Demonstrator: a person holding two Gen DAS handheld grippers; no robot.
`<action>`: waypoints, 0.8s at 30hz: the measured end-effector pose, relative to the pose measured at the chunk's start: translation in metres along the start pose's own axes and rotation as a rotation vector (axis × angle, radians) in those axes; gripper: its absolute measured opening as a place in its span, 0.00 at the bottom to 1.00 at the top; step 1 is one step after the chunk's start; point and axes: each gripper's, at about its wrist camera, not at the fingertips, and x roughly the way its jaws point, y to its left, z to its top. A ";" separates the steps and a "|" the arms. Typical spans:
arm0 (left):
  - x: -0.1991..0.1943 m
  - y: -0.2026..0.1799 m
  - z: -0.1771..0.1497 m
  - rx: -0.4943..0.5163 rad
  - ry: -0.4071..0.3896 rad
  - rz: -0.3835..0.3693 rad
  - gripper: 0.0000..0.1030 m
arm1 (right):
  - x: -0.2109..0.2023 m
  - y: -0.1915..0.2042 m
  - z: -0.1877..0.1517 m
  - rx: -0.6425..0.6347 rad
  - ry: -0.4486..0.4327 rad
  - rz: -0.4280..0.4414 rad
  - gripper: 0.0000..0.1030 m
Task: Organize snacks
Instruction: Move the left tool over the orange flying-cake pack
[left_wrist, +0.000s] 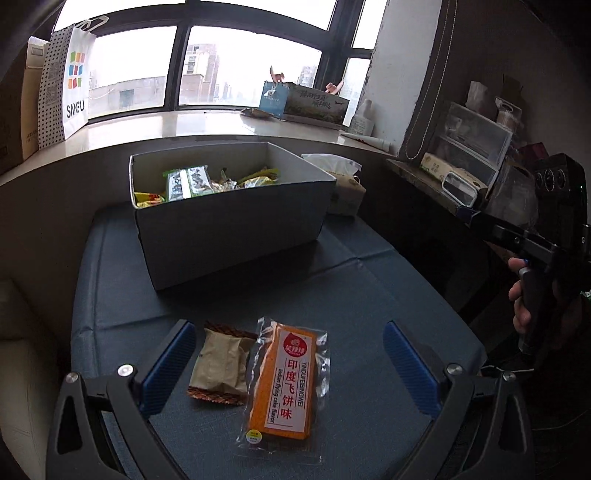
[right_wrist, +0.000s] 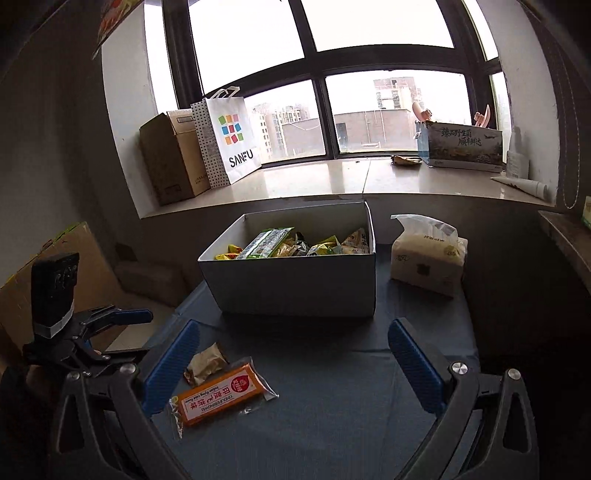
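A white cardboard box (left_wrist: 229, 225) (right_wrist: 295, 284) stands on the blue table mat, holding several snack packets. In front of it lie an orange snack packet (left_wrist: 284, 384) (right_wrist: 221, 397) in clear wrap and a small beige packet (left_wrist: 219, 363) (right_wrist: 205, 363). My left gripper (left_wrist: 291, 363) hangs open above these two, which lie between its blue fingers (left_wrist: 170, 363). In the right wrist view the left gripper (right_wrist: 122, 334) shows at the left edge. My right gripper (right_wrist: 295, 365) is open with nothing in it, over the mat to the right of the two packets.
A tissue pack (right_wrist: 428, 254) (left_wrist: 345, 184) sits right of the box. The windowsill (right_wrist: 332, 181) behind carries a SANFU paper bag (right_wrist: 229, 136), a brown carton (right_wrist: 171, 158) and a printed box (right_wrist: 461, 146). Clear drawers (left_wrist: 472, 144) and clutter stand at the right. A hand (left_wrist: 521, 299) holds the right gripper's handle.
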 end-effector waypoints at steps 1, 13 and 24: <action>0.004 -0.002 -0.011 -0.006 0.017 -0.006 1.00 | -0.003 -0.001 -0.012 0.014 0.003 -0.005 1.00; 0.074 -0.014 -0.063 0.064 0.295 0.121 1.00 | -0.005 -0.041 -0.084 0.192 0.111 -0.042 1.00; 0.104 -0.005 -0.051 0.111 0.372 0.202 1.00 | 0.000 -0.032 -0.084 0.165 0.129 -0.021 1.00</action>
